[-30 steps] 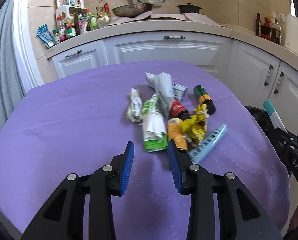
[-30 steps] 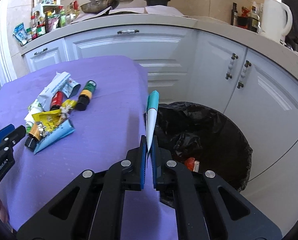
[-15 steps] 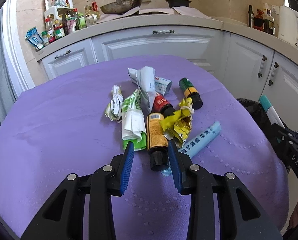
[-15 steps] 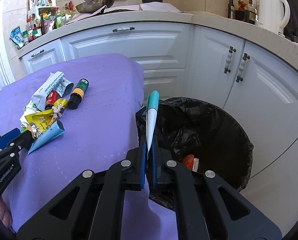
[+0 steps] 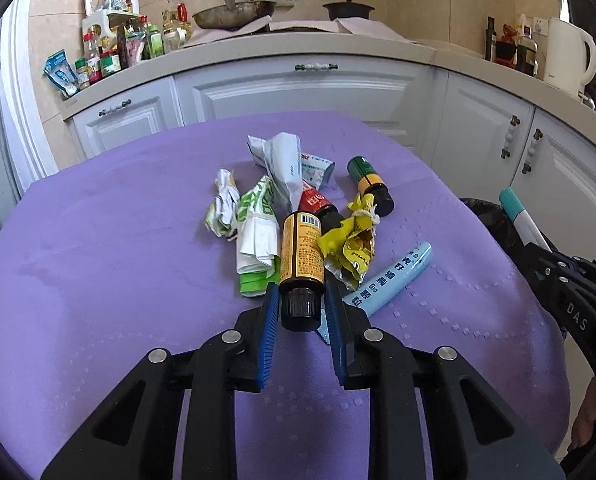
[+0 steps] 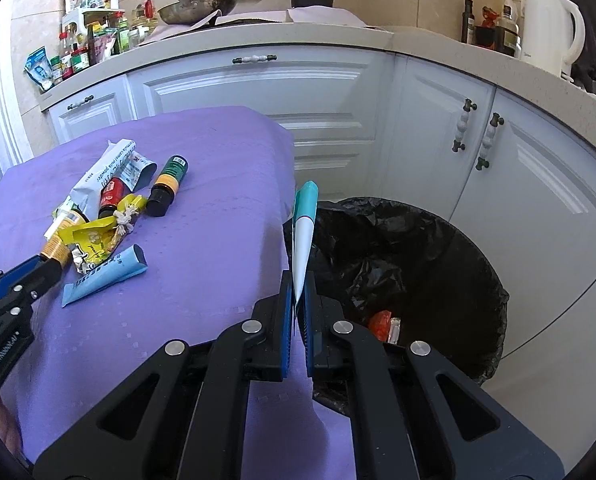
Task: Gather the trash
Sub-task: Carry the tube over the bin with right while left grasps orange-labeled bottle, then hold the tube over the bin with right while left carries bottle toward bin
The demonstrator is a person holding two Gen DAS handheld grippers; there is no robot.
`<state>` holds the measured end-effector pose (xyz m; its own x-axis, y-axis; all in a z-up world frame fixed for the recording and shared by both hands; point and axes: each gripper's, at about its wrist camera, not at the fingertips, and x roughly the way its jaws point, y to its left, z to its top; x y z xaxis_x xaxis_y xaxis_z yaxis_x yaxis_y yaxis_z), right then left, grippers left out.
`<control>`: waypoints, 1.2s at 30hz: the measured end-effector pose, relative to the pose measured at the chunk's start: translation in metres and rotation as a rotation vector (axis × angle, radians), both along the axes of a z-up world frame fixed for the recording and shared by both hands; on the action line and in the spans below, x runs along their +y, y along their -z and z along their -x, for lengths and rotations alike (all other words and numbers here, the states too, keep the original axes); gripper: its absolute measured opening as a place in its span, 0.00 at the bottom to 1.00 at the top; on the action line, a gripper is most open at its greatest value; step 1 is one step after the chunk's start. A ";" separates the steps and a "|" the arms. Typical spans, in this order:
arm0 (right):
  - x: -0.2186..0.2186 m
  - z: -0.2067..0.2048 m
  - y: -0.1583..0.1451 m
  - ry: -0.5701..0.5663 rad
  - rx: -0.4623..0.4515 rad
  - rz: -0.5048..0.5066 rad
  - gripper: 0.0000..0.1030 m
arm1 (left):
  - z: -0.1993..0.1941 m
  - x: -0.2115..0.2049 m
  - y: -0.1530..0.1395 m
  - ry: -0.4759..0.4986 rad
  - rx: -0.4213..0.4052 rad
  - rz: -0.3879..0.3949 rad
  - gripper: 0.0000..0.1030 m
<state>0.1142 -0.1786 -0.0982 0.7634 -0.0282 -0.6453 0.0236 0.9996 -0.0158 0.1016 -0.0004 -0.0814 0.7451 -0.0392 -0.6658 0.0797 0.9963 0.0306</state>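
A pile of trash lies on the purple table [image 5: 97,264]: bottles, wrappers and a light blue tube [image 5: 394,276]. My left gripper [image 5: 300,308] has its blue pads around the black cap of the orange-labelled bottle [image 5: 301,252], closed onto it. My right gripper [image 6: 296,308] is shut on a white and teal tube [image 6: 304,232], held upright at the table's right edge beside the black-lined trash bin [image 6: 438,248]. The left gripper also shows in the right wrist view [image 6: 37,270].
A yellow wrapper [image 5: 350,240], a green-capped bottle [image 5: 370,184], a red-labelled bottle [image 5: 316,204] and white-green packets [image 5: 257,232] lie close together. White cabinets [image 6: 338,92] and a cluttered counter stand behind. A kettle [image 6: 550,28] is at the right.
My left gripper moved forward to the orange-labelled bottle and closed on its cap. My right gripper carried the tube a little closer to the bin.
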 end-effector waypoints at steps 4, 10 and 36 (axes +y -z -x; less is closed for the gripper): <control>-0.001 0.003 -0.003 0.004 -0.010 0.005 0.05 | 0.006 0.002 -0.009 -0.007 -0.029 0.007 0.23; -0.009 0.007 -0.011 0.032 -0.033 0.018 0.05 | 0.011 -0.003 -0.026 0.003 -0.090 0.008 0.24; -0.104 0.010 -0.009 0.206 -0.068 0.048 0.05 | -0.006 -0.120 -0.036 0.259 -0.161 -0.011 0.24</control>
<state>0.1043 -0.2823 -0.0893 0.7803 -0.2177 -0.5863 0.2299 0.9717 -0.0549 0.1079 -0.1202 -0.0451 0.8072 -0.2349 -0.5416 0.3242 0.9431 0.0741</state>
